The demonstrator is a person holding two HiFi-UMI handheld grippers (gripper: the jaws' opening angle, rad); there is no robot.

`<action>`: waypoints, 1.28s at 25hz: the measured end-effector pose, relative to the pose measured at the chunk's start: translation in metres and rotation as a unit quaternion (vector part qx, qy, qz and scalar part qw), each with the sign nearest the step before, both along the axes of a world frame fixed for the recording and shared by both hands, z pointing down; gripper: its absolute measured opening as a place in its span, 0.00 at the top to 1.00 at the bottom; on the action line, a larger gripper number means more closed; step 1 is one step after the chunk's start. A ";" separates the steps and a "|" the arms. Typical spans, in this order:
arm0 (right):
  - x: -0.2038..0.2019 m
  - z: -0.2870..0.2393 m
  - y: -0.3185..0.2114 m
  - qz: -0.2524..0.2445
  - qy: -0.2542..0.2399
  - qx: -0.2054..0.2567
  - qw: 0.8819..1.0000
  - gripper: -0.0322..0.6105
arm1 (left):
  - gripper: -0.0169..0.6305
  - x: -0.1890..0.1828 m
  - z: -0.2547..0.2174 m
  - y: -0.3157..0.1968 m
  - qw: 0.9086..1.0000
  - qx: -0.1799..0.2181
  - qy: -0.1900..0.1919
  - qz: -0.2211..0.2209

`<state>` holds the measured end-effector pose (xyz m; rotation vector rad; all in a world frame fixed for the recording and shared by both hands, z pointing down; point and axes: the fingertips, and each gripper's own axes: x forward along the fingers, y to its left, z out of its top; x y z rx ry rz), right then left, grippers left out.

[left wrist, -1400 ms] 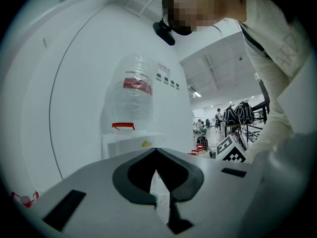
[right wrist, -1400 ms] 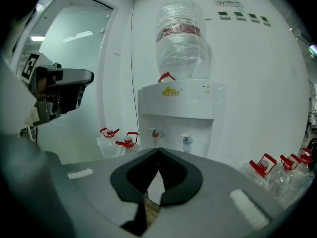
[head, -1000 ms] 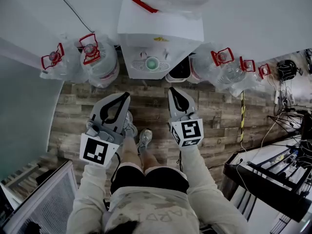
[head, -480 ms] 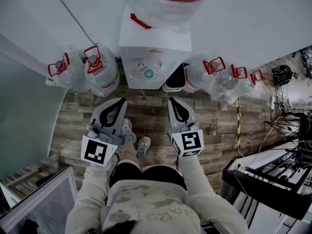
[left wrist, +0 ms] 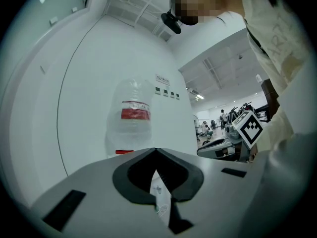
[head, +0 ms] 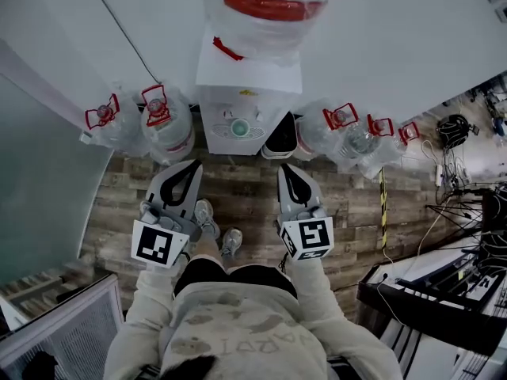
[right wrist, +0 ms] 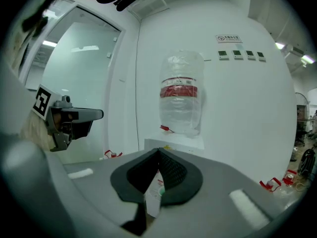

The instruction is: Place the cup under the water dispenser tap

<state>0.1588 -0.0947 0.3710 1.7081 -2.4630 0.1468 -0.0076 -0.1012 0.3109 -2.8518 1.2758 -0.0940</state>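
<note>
A white water dispenser (head: 247,77) stands against the wall with a big clear bottle (head: 273,6) on top. A small green cup (head: 238,127) sits in its alcove on the drip tray, below the taps. My left gripper (head: 192,165) and right gripper (head: 283,167) hover side by side in front of the dispenser, apart from it, both shut and holding nothing. In the left gripper view the gripper (left wrist: 155,150) has its tips together, and the dispenser front shows below them. In the right gripper view the gripper (right wrist: 159,150) is likewise shut, and a bit of the green cup (right wrist: 157,193) shows below the tips.
Several spare water bottles with red handles (head: 162,117) (head: 348,133) stand on the wooden floor on both sides of the dispenser. A dark bin (head: 281,137) is at its right. A glass wall (head: 40,180) runs at the left; cables and equipment (head: 467,244) crowd the right.
Both grippers have risen while staying shut and side by side. The head view has tilted up, so more of the bottle on top of the dispenser shows.
</note>
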 end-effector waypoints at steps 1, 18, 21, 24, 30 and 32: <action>0.001 -0.004 0.002 0.001 -0.001 0.002 1.000 0.94 | 0.97 -0.001 -0.003 0.002 1.000 0.001 0.002 -0.001; 0.004 -0.069 0.026 -0.005 -0.008 0.058 0.998 0.94 | 0.97 0.005 -0.054 0.018 0.999 0.054 -0.001 0.011; 0.003 -0.078 0.027 -0.005 -0.007 0.068 0.998 0.94 | 0.97 0.007 -0.060 0.019 0.998 0.058 0.003 0.012; 0.001 -0.089 0.028 -0.008 0.001 0.081 0.997 0.94 | 0.97 0.006 -0.065 0.021 0.998 0.067 0.000 0.014; 0.001 -0.099 0.027 -0.008 0.003 0.094 0.996 0.94 | 0.97 0.009 -0.072 0.021 0.997 0.076 -0.002 0.017; 0.000 -0.100 0.027 -0.010 0.003 0.096 0.995 0.94 | 0.97 0.009 -0.074 0.022 0.997 0.072 0.005 0.013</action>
